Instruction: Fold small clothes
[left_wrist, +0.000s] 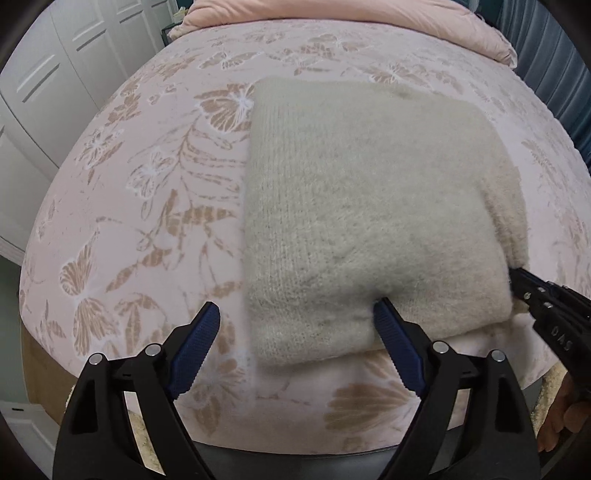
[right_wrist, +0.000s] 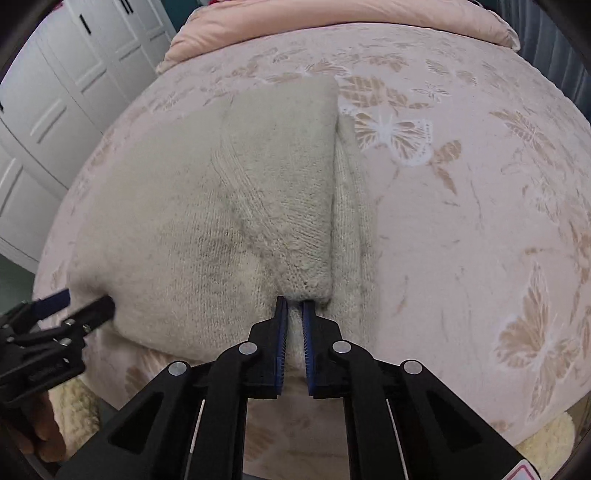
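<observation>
A cream knitted sweater (left_wrist: 369, 206) lies folded into a thick rectangle on the bed. My left gripper (left_wrist: 297, 314) is open, its blue-padded fingers straddling the sweater's near left corner. My right gripper (right_wrist: 293, 302) is shut on the sweater (right_wrist: 192, 221), pinching a narrow folded strip at its near right edge. The right gripper also shows in the left wrist view (left_wrist: 517, 275), at the sweater's right edge. The left gripper shows in the right wrist view (right_wrist: 86, 301), at the sweater's left side.
The bed (left_wrist: 147, 221) has a pink cover with tan butterfly print. A pink duvet (left_wrist: 369, 22) is bunched at the far end. White closet doors (left_wrist: 44, 74) stand to the left. The bed's near edge runs just below the grippers.
</observation>
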